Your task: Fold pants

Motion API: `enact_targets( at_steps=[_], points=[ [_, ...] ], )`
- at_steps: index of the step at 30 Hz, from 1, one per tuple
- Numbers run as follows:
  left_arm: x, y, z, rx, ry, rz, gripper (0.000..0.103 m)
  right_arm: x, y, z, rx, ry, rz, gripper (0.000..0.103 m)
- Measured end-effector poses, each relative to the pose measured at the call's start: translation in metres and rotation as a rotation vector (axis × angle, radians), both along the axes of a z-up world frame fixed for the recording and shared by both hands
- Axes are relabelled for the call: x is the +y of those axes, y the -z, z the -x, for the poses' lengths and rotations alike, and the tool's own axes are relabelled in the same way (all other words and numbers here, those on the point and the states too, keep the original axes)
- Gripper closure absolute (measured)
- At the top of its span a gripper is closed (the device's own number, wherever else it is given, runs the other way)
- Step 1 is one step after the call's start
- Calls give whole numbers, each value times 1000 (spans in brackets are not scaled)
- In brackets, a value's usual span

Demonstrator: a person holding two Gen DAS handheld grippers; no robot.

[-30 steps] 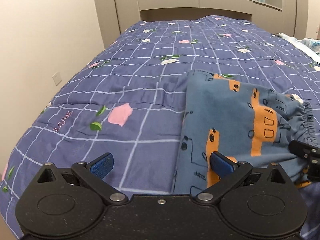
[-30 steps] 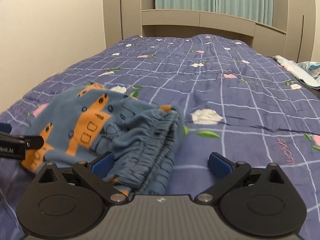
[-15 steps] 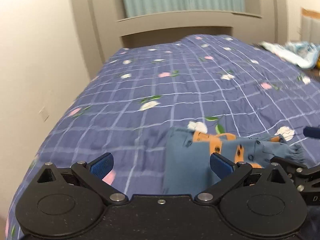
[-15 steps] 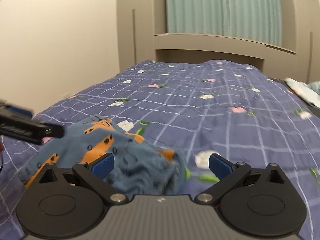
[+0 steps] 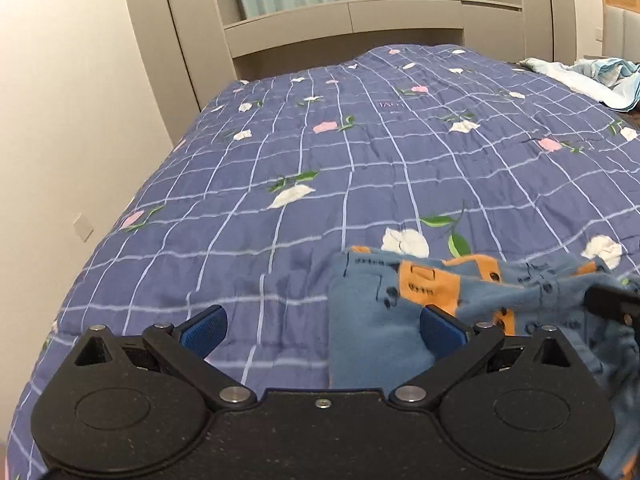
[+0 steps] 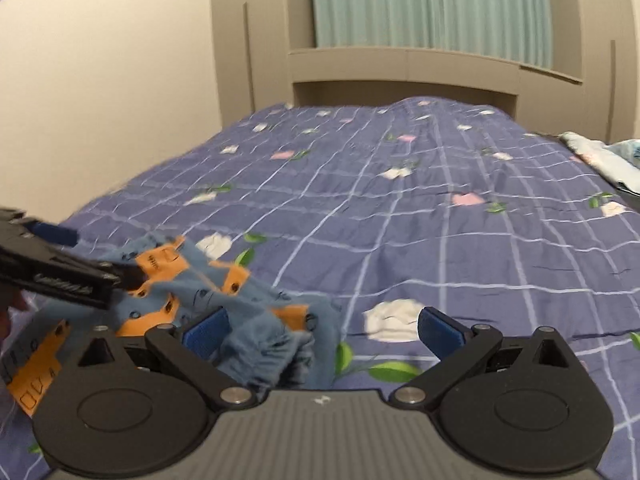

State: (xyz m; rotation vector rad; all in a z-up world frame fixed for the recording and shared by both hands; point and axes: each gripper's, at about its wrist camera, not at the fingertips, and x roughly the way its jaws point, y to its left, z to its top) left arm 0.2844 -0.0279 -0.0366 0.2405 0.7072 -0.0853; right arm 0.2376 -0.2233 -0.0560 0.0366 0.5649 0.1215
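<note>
The blue pants with orange truck prints [image 5: 372,320] lie folded in a bundle on the purple checked quilt [image 5: 360,168]. My left gripper [image 5: 322,326] is open and empty, just above the bundle's left edge. In the right wrist view the pants [image 6: 256,320] show their gathered waistband near the left pad. My right gripper [image 6: 323,330] is open and empty over the bundle's right end. The left gripper's body [image 6: 52,268] shows at the left of that view, and the right gripper's body [image 5: 612,302] at the right edge of the left view.
The quilt [image 6: 440,220] covers the whole bed up to a beige headboard [image 5: 344,28] with teal curtains behind. A pale wall [image 5: 60,120] runs along the left side. A light blue cloth heap [image 5: 592,76] lies at the far right edge of the bed.
Both grippers have lifted and pulled back from the pants, so the bundle sits lower in both views. The views tilted up toward the headboard. The jaws stayed open.
</note>
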Motion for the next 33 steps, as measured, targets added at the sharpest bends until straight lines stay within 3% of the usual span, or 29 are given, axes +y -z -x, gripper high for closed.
enact_targets(
  at_steps=[4, 10, 13, 16, 20, 27, 33],
  points=[
    [4, 3, 18, 15, -24, 3, 1, -7, 8, -1, 70, 20, -9, 0],
    [14, -16, 61, 21, -61, 102, 1, -10, -10, 40, 2, -22, -84, 0],
    [18, -14, 81, 57, -76, 145, 1, -4, -5, 58, 33, -76, -89, 0],
    [17, -2, 94, 104, -116, 120, 1, 1, 6, 69, 93, -55, -57, 0],
    [14, 14, 112, 114, -144, 86, 1, 4, 8, 82, 76, -61, -40, 0],
    [28, 27, 129, 106, -222, 212, 1, 4, 17, 91, 31, -66, -45, 0],
    [28, 32, 137, 91, -233, 222, 0, -5, 18, 94, 8, -72, -97, 0]
  ],
)
